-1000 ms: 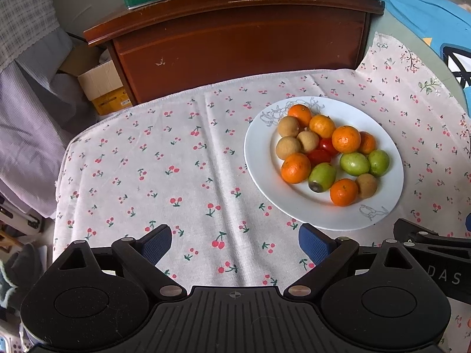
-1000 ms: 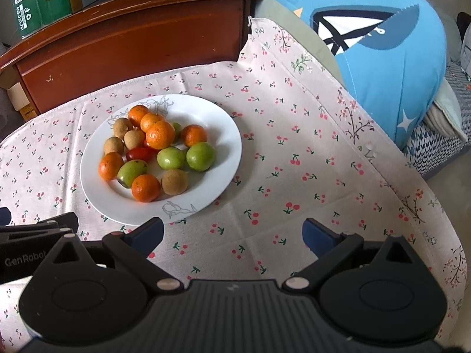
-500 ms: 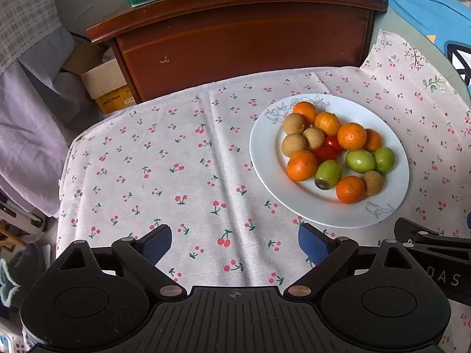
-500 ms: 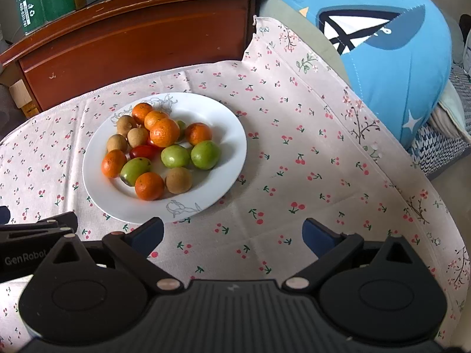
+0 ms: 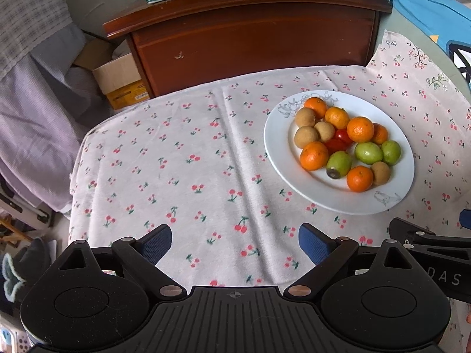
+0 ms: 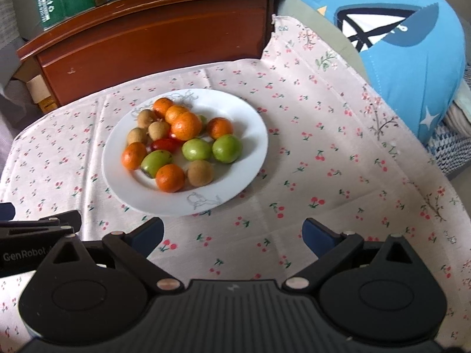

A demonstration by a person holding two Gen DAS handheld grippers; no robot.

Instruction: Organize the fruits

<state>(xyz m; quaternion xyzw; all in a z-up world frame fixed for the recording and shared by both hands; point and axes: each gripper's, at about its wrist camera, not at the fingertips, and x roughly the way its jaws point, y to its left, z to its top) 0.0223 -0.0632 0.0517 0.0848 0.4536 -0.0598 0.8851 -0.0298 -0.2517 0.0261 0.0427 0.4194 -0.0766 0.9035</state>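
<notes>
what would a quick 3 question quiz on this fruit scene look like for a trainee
1. True or false: the left gripper is shut on an orange.
2. How many green fruits lie on the white plate? A) one B) three C) five
3. Fill in: the fruit on the plate nearest the right gripper in its own view is an ____.

Key
1. False. Its jaws stand wide apart and empty above the cherry-print cloth.
2. B. One green fruit is rightmost, with two more to its left.
3. Orange: the front orange sits nearest, beside a brown fruit.
</notes>
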